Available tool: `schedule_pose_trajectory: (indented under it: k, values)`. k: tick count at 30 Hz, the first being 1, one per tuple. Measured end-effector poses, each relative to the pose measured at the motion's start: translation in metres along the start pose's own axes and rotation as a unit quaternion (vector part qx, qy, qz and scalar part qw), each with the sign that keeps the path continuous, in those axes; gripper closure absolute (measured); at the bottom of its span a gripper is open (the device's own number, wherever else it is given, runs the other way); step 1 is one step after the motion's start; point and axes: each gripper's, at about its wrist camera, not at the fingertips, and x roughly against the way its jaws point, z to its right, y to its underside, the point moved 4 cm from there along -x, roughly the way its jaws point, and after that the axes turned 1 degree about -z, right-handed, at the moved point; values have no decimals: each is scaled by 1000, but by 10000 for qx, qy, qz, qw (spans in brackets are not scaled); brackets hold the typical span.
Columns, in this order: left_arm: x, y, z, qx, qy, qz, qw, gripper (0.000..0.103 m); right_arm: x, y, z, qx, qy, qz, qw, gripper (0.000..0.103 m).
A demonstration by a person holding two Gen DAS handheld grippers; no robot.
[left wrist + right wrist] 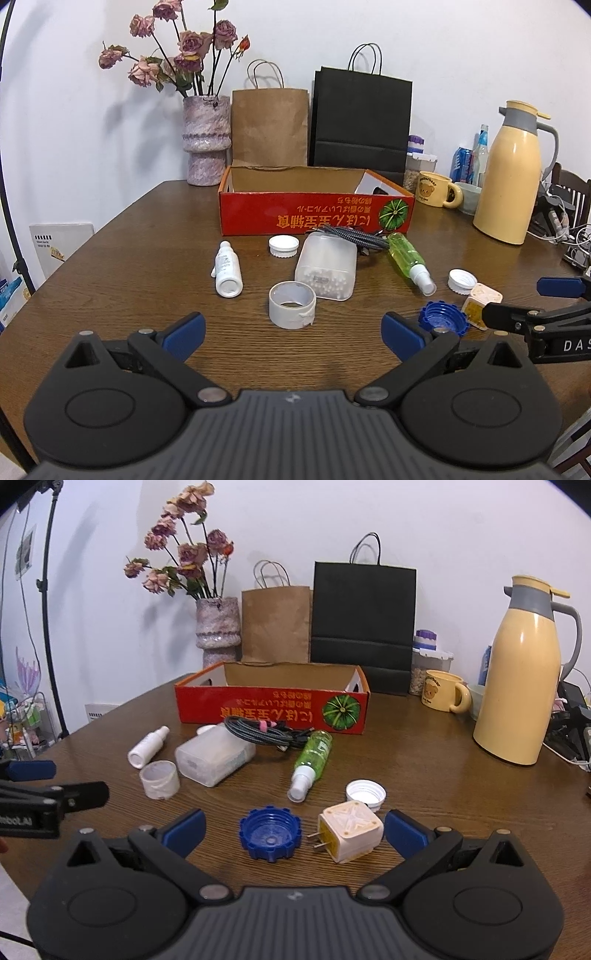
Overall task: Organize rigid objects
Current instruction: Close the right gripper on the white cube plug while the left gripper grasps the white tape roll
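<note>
both grippers are held low over a brown wooden table (110, 258), and both are spread wide with nothing between the fingers.

the left gripper (291, 334) is seen with its blue pads apart over bare wood. just ahead of it, a roll of white tape (291, 304) stands on the table. beyond the tape, a translucent box of cotton swabs (327, 267) lies on its side. ahead and to the left of the gripper, a small white bottle (228, 268) lies flat, and a white cap (283, 246) sits further on, near the red cardboard box (314, 216). a green spray bottle (408, 262) lies ahead to the right, its nozzle pointed back toward the gripper, with a coiled dark cable (351, 236) just behind it.

the right gripper (293, 830) is seen open around two things at once: a blue cap (269, 832), lying open side up nearer its left pad, and a cream plug adapter (351, 830) nearer its right pad, prongs turned toward the cap. neither is touched by the pads. a second white cap (365, 794) lies just ahead of the adapter.

the red box stands open at the far side, past all the loose items. further right of it, a yellow mug (443, 694) and a yellow thermos jug (521, 675) are set.
</note>
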Motion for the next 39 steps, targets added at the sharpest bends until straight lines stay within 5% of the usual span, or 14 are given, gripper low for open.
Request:
schedule_pose_trajectory:
  k: [9,20,26,28,39]
  values:
    - [-21,-2,-6,51,-102,-191,9998,0,-35,4,28,140,227,-291,9992,7]
    - [-42,-4,-10,118,-225,-375,9990,0,-66,8,49,65,-127,-587,9982,23]
    - [-54,-3,-9,125,-282,-526,9981,0,-75,3,53,-114,-517,-596,9968,41]
    - [-58,-4,-10,173,-283,-561,9979,0,-76,2,53,-155,-622,-594,9962,55]
    - [-84,-12,-5,224,-417,-622,9969,0,-79,-2,63,-522,-613,-298,9963,62]
